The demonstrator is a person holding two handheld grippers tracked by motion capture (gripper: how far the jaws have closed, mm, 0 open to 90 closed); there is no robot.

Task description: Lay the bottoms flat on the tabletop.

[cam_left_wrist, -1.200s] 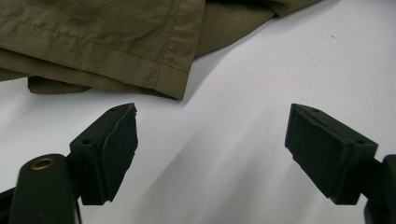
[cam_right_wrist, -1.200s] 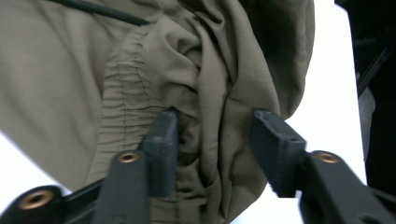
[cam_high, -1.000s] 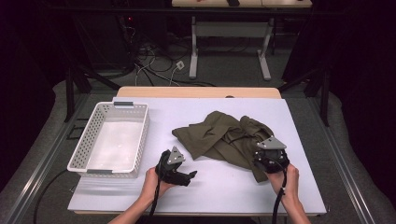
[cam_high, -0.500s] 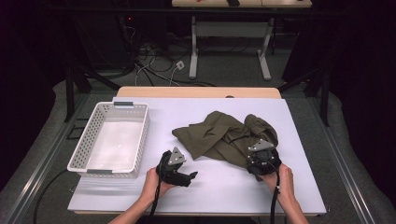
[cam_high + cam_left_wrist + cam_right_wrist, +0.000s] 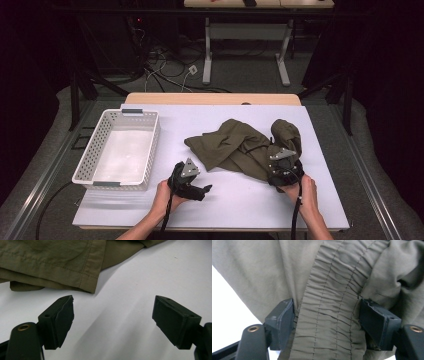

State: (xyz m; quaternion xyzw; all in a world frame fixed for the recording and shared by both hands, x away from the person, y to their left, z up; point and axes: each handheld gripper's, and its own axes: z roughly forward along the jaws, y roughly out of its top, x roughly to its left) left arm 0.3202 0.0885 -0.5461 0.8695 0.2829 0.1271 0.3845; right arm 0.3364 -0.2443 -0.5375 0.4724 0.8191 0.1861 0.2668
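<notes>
Olive shorts (image 5: 329, 315) lie between the spread right gripper (image 5: 327, 317); left gripper (image 5: 112, 315) spread beside them.

High view: fixed above the person's side, facing forward and down over the whole table (image 5: 150, 210). Left gripper view: low, close over the tabletop, facing the olive garment (image 5: 50, 262) hem. Right gripper view: tight on its gathered waistband (image 5: 329, 315). All three share the garment.

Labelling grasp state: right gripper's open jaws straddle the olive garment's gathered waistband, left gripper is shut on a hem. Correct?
Not quite. The left gripper is open on nothing; the left gripper view shows the garment's hem ahead of its jaws, untouched. The right gripper does straddle the waistband.
</notes>
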